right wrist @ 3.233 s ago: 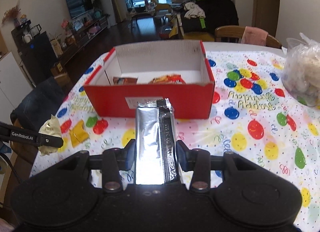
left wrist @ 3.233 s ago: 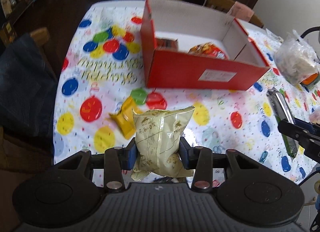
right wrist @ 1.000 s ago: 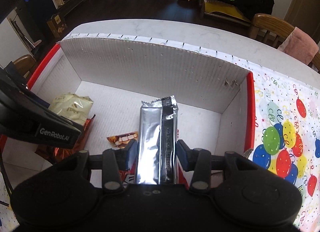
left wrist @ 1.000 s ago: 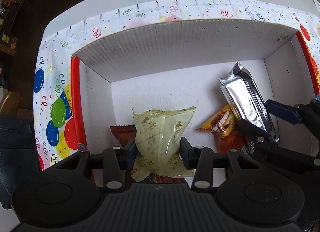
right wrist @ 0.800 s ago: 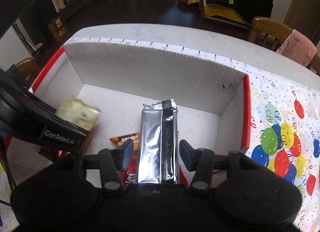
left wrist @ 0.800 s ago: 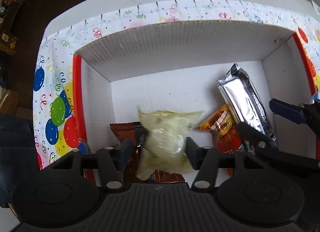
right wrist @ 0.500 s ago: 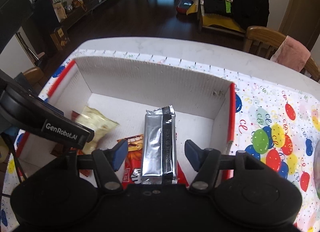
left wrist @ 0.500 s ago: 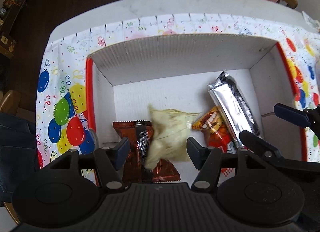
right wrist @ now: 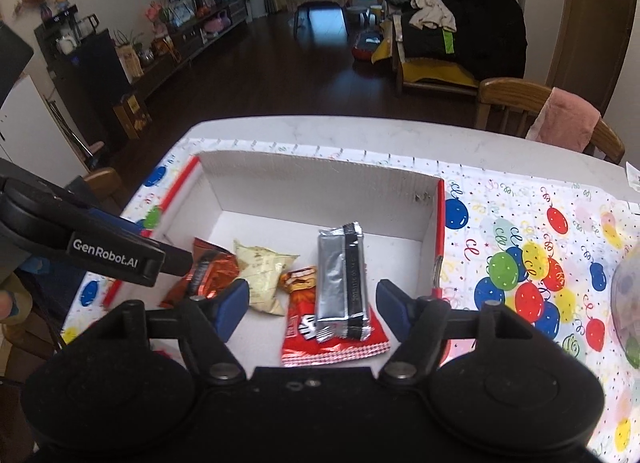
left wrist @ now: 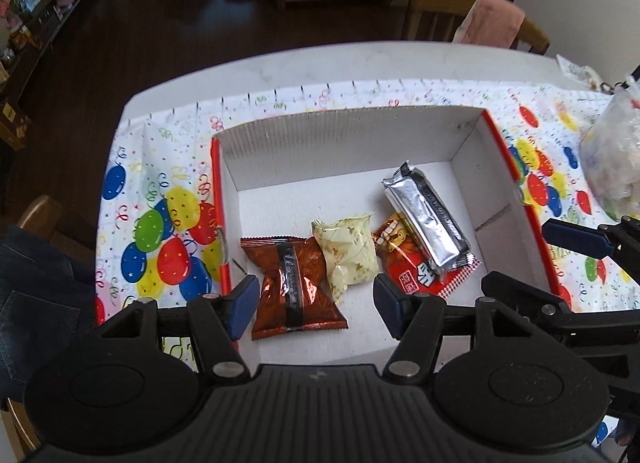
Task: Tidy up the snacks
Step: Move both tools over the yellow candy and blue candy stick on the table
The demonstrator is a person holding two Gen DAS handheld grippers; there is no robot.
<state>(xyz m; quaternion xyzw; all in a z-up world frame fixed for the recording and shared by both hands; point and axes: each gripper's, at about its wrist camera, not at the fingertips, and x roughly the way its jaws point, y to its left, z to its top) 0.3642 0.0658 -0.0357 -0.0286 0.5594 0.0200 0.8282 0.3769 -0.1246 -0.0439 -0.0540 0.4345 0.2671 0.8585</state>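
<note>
Overhead, both grippers were held with jaws parted and empty, just opened: left gripper (left wrist: 314, 305) above the pale packet (left wrist: 349, 249), right gripper (right wrist: 312, 309) above the silver bar (right wrist: 342, 281), all inside the box (left wrist: 344, 151) walls.

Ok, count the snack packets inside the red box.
4, on the box floor: brown packet leftmost, pale yellow packet beside it, red packet, silver bar lying across that. None seem hidden.

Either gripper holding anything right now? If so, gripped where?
Nothing held. Left gripper stands open; right gripper, jaws just opening, is empty too. The pale yellow packet and silver bar lie loose in the red box.
</note>
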